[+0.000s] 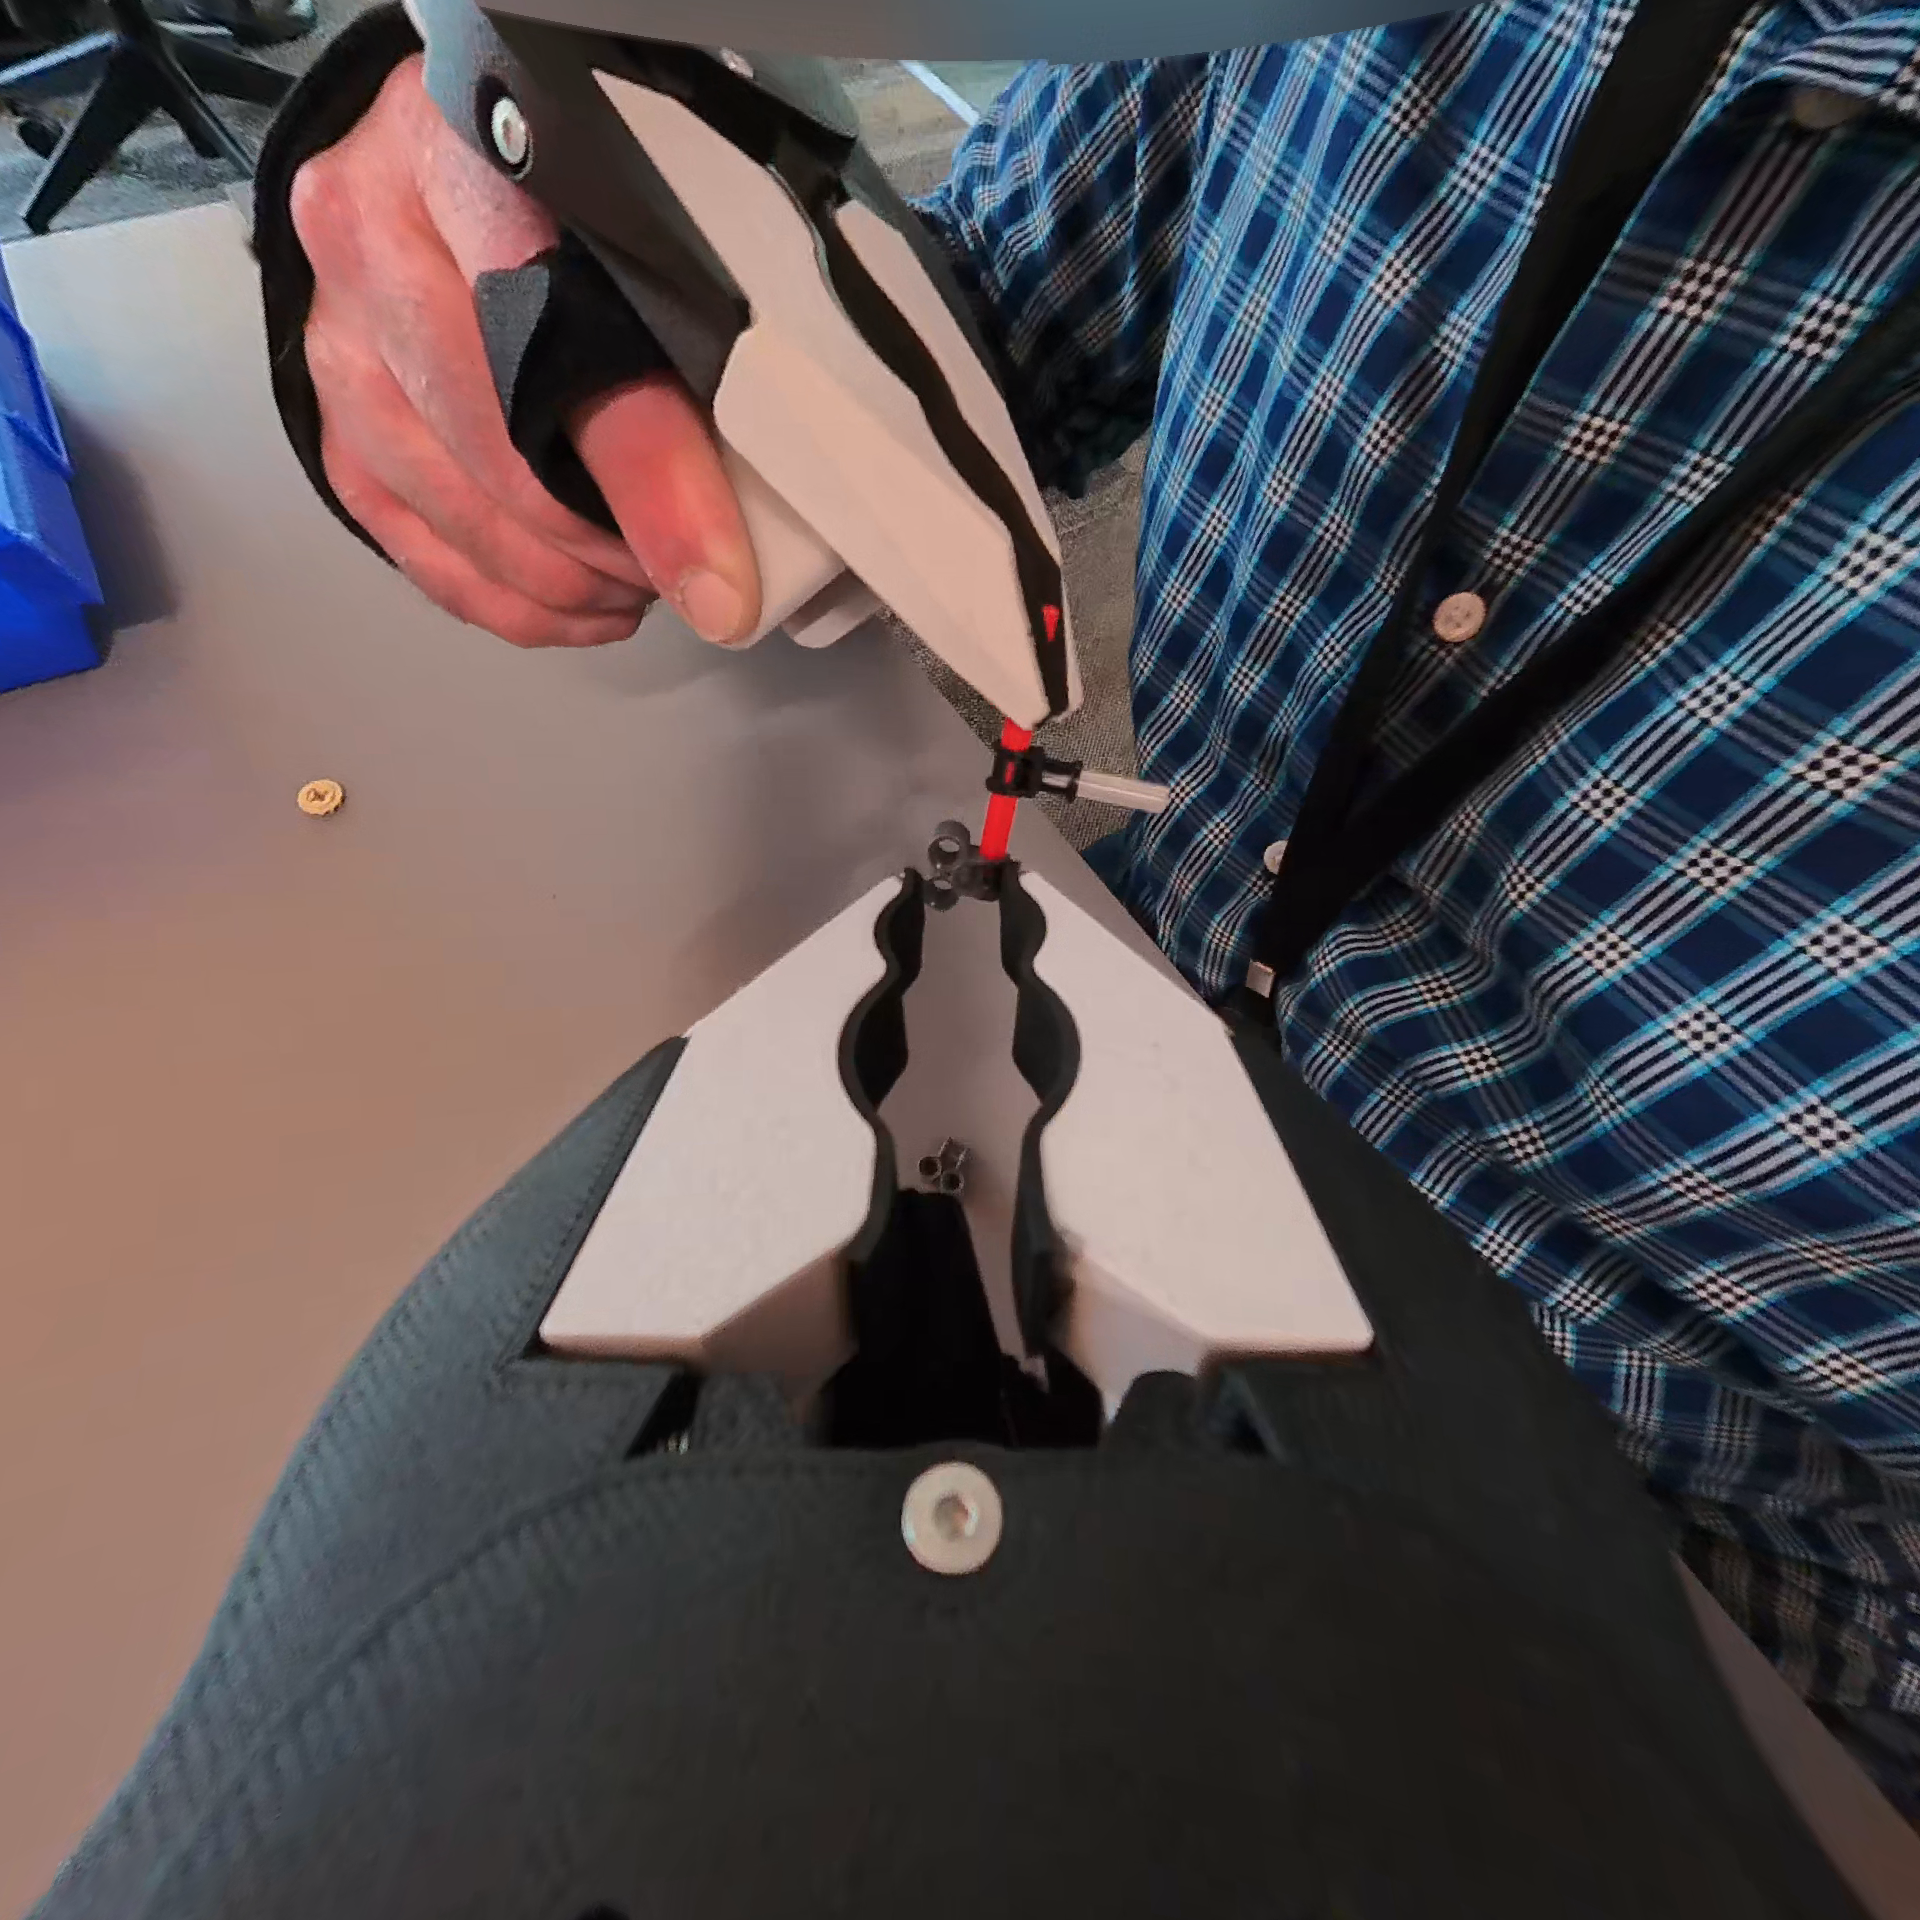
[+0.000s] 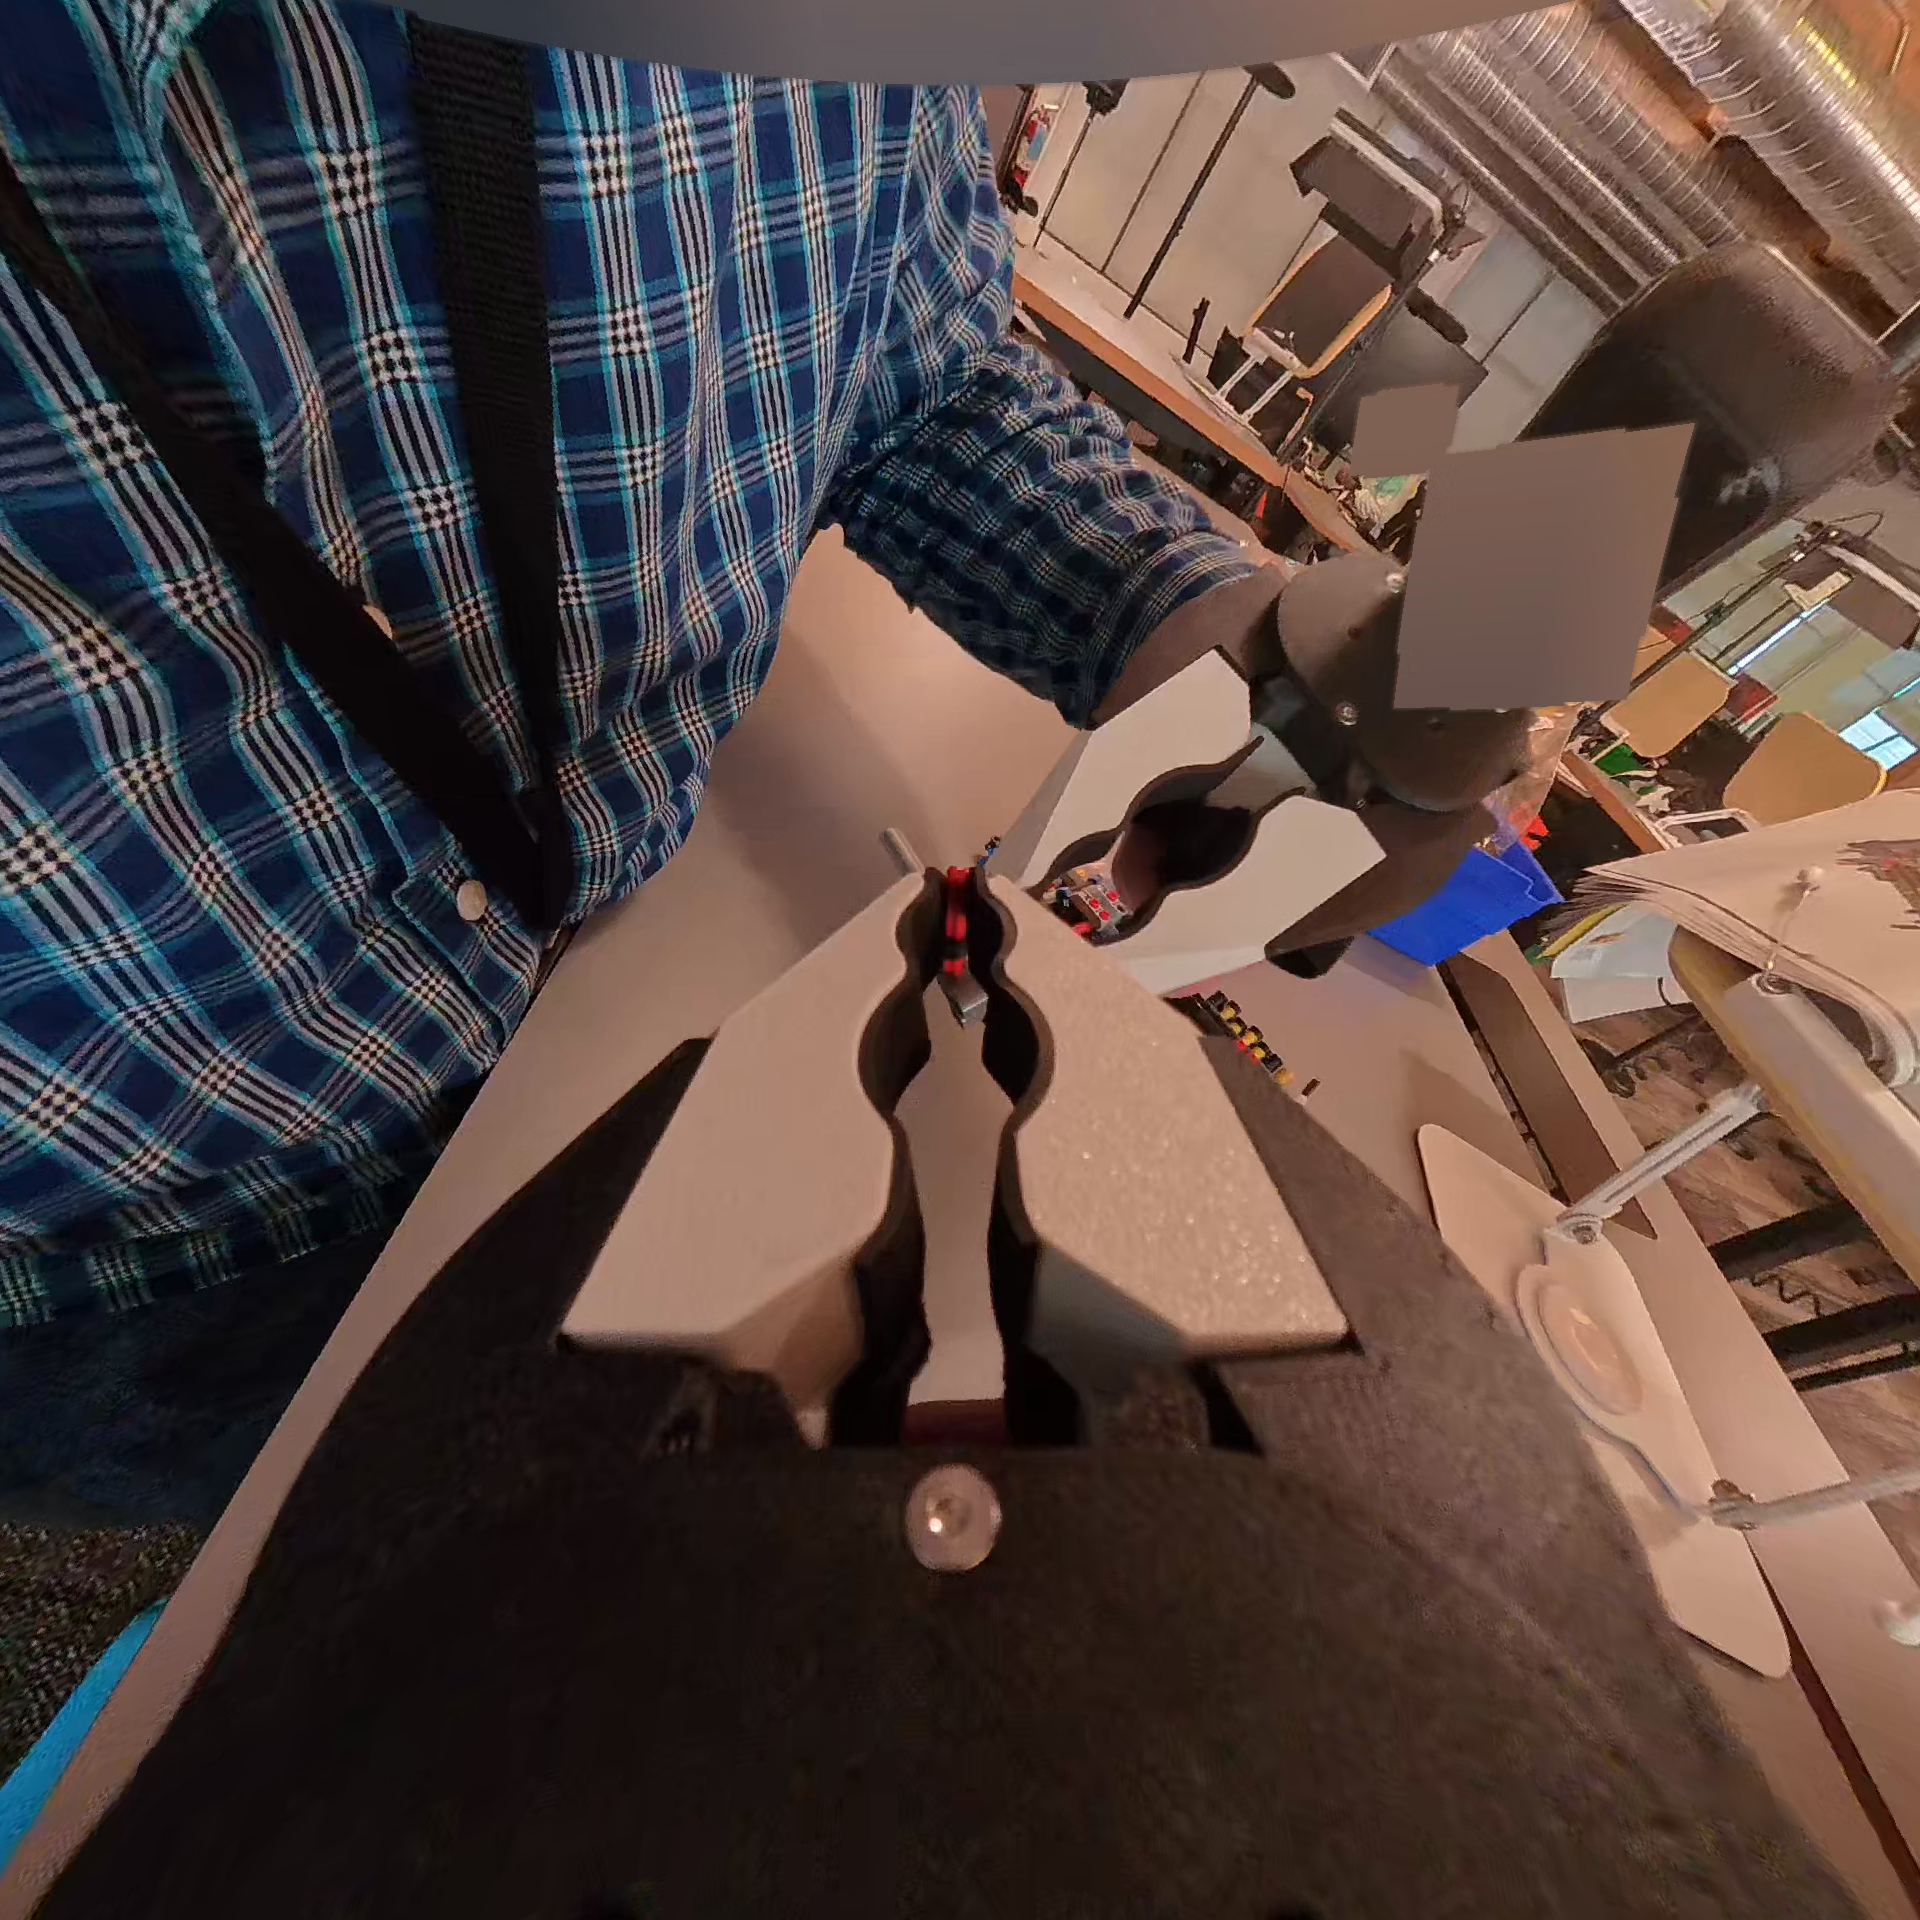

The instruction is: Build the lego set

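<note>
Step in hand: mating two Technic pieces in mid-air over the table (image 1: 312, 1039).
Right gripper (image 1: 1039, 717): fingers clenched on red axle (image 1: 1000, 823) bearing a black cross connector (image 1: 1016, 771).
Left gripper (image 1: 961, 883): fingers pinching dark grey connector (image 1: 951, 868) at the axle's lower end.
Next, by judgement: align hole with axle, press together.
</note>
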{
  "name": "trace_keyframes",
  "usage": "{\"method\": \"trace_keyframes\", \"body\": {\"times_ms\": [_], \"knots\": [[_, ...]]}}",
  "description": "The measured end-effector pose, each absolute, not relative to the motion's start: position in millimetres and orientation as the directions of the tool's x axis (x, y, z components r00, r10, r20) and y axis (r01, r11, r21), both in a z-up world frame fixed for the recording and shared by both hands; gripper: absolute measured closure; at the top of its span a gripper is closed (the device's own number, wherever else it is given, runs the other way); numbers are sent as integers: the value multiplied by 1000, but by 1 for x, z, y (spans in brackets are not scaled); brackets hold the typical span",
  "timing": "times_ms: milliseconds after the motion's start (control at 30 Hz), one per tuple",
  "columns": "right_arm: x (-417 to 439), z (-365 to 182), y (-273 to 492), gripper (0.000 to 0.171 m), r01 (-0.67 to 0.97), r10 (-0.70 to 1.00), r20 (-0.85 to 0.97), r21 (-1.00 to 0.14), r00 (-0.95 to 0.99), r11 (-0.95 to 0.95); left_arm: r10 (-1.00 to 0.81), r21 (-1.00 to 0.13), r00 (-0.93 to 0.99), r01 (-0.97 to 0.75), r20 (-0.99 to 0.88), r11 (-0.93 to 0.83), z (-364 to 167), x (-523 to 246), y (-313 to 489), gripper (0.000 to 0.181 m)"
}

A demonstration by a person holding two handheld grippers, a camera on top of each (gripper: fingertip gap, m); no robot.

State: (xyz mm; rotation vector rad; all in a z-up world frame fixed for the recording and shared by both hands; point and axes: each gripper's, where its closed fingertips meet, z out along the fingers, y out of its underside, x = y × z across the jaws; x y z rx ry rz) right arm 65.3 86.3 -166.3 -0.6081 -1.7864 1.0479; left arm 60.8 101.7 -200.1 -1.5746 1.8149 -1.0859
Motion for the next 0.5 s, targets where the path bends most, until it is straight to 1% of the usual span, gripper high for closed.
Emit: {"method": "trace_keyframes", "body": {"times_ms": [500], "knots": [[64, -176, 84, 170, -25, 744, 486, -844, -458, 536, -969, -770, -220, -636, 113, 55, -208, 60, 99, 169]]}}
